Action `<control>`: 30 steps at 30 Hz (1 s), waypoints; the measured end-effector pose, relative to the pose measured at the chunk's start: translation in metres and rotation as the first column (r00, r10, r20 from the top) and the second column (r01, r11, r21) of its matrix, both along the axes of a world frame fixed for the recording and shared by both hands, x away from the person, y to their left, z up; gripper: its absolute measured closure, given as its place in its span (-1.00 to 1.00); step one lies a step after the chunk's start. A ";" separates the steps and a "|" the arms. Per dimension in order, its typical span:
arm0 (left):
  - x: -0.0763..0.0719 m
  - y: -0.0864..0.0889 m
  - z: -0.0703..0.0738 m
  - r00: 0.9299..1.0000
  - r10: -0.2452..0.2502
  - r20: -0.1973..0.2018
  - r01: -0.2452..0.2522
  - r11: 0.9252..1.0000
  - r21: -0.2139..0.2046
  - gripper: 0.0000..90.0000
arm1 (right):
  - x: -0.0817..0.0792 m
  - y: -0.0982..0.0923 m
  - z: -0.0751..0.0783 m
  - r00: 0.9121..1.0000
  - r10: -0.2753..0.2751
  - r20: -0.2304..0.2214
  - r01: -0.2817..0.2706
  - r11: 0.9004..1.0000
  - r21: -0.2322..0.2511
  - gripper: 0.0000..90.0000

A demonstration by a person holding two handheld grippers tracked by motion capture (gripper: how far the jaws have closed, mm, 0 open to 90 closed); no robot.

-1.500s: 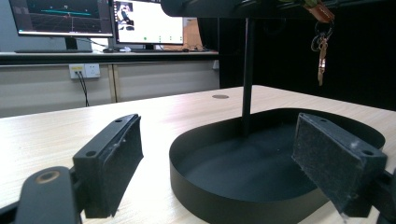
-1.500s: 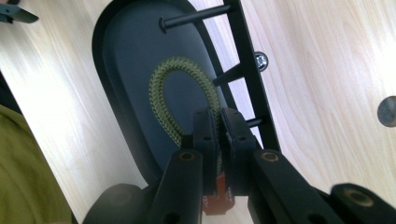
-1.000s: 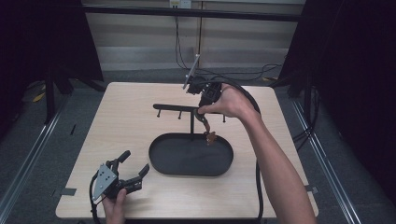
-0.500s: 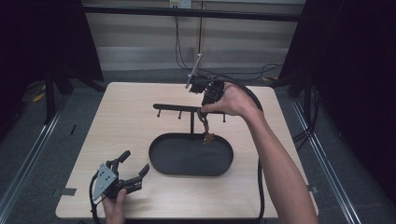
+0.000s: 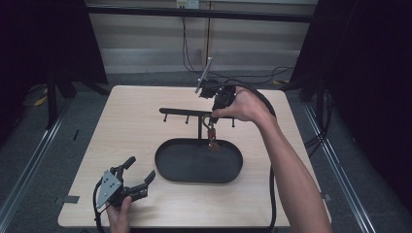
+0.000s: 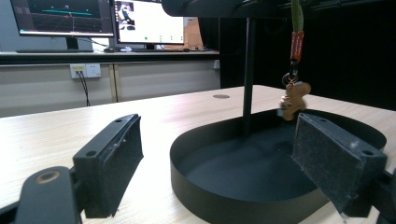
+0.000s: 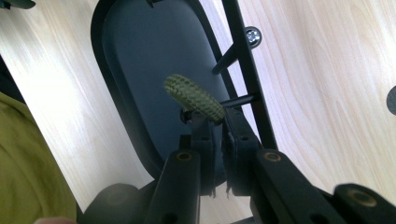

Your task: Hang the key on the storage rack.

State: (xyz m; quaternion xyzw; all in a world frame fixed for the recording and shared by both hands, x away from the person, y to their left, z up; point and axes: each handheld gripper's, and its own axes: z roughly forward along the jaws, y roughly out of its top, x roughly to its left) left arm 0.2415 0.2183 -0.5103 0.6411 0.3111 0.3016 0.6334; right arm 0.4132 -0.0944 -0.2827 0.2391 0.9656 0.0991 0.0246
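High view: a light wooden table [image 5: 145, 131] occupies the centre of the frame. On it stands a black rack [image 5: 194, 112], a horizontal bar with short pegs on an upright post rising from an oval black tray [image 5: 167, 167] at mid-frame. The right gripper [image 5: 213, 116], held in the person's right hand [image 5: 245, 106] just right of centre in the upper half, points down at the bar. Below it a keychain [image 5: 212, 138] hangs over the tray's far rim, with a red tag and a brown charm at its lower end.

Right gripper view: the two black jaws, rising from the bottom centre, are drawn nearly together and pinch the olive woven loop [image 7: 194, 98] of the keychain. The loop lies just beside a thin peg of the rack at mid-frame, above the tray floor; whether it sits over the peg cannot be told.

Left gripper view: the jaws stand wide apart at lower left and lower right with nothing between them. The brown charm [image 6: 294, 99] dangles at upper right, over the tray. In the high view the left gripper [image 5: 141, 177] rests at lower left, near the table's front edge, well apart from the keychain.
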 end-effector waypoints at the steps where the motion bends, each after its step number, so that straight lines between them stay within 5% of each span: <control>1: 0.000 0.000 0.000 1.000 0.000 0.000 0.000 1.000 0.001 -0.65 | 0.001 -0.001 0.000 1.000 -0.003 0.006 0.003 1.000 0.001 0.87; 18: 0.000 0.000 0.000 1.000 0.001 0.002 -0.001 1.000 -0.001 -0.65 | -0.001 -0.014 0.002 0.999 -0.043 -0.017 0.043 0.999 0.016 0.80; 30: 0.000 0.001 0.000 1.000 -0.004 0.003 0.004 1.000 0.011 -0.65 | -0.018 -0.024 -0.001 0.999 -0.031 -0.027 0.034 0.993 0.110 0.71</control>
